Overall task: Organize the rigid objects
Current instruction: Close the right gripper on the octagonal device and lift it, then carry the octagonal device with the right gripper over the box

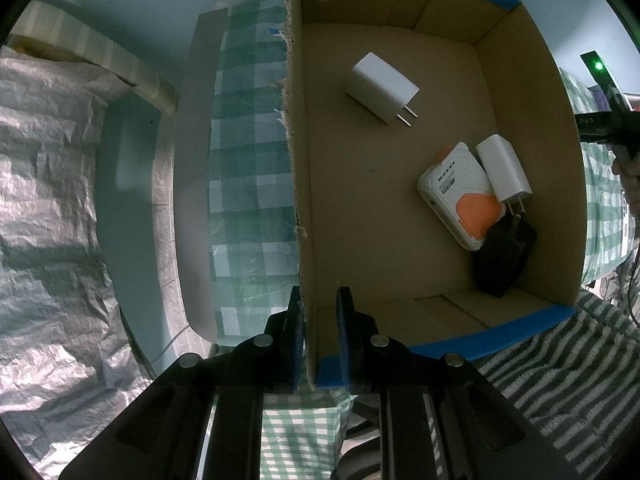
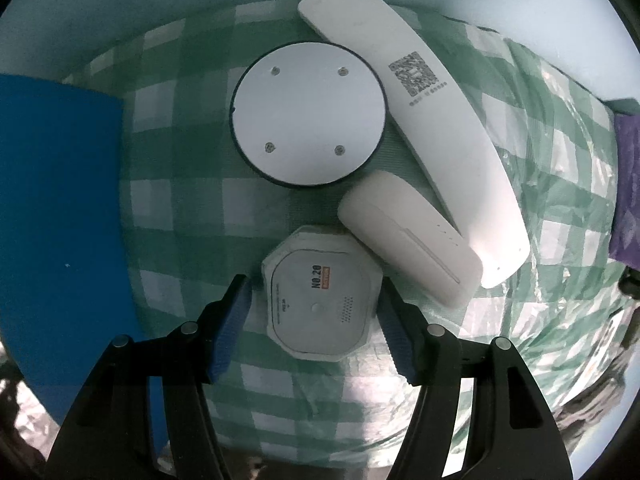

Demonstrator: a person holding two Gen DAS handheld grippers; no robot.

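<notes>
My left gripper [image 1: 320, 295] is shut on the left wall of an open cardboard box [image 1: 532, 140], one finger inside and one outside. On the box floor lie a white plug charger [image 1: 382, 86], a white-and-orange power bank [image 1: 460, 196], a second white charger [image 1: 504, 170] and a black adapter [image 1: 504, 260]. My right gripper [image 2: 313, 284] points down, open, straddling a white octagonal device [image 2: 320, 300] on the checked cloth; a gap shows at the left pad. Behind it lie a round white disc [image 2: 308, 116], a long curved white unit with a QR code [image 2: 420, 112] and a white oblong device [image 2: 408, 236].
The box's blue outer side [image 2: 60, 200] stands left of the right gripper. A green checked cloth [image 1: 248, 184] covers the table; crinkled silver sheeting [image 1: 48, 200] lies left and a striped cloth [image 1: 560, 360] lower right. A purple item [image 2: 628, 184] sits at the right edge.
</notes>
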